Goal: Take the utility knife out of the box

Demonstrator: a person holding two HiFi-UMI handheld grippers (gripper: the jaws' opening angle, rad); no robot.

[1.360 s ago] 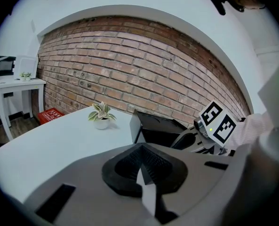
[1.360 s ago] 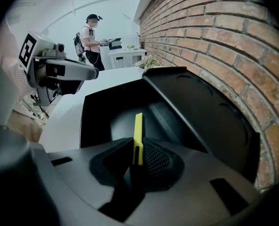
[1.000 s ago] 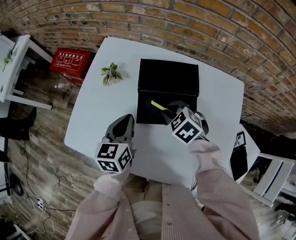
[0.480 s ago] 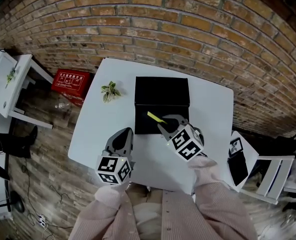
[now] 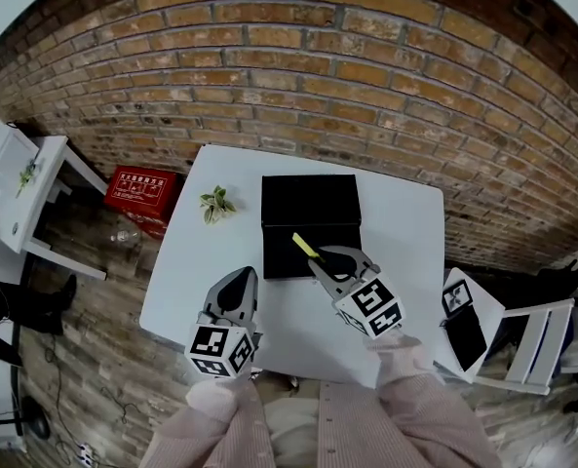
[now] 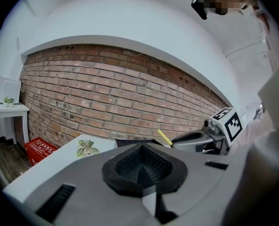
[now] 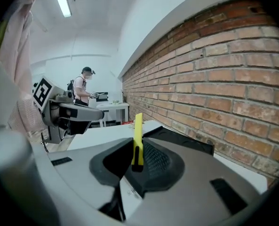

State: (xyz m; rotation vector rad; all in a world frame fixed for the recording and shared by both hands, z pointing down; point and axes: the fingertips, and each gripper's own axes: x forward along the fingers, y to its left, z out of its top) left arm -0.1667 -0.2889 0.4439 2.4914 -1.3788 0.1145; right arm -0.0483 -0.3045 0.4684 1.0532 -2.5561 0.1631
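Item 1: utility knife (image 5: 306, 246) — yellow, pinched between right gripper (image 5: 320, 261) fingers, above box (image 5: 311, 203) front edge. Spare left gripper (image 5: 238, 279): fingers together, empty. Step: lift-out, apparently complete; next — set it on counter (image 5: 405, 232).

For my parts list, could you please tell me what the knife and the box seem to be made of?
The knife looks like plastic: uniform bright yellow, smooth, faint sheen. The box is matte black with flat panels and crisp edges; card or plastic, cannot tell.

Left claw (image 6: 140, 167) closed (jaws together); utility knife (image 6: 164, 137) beyond.
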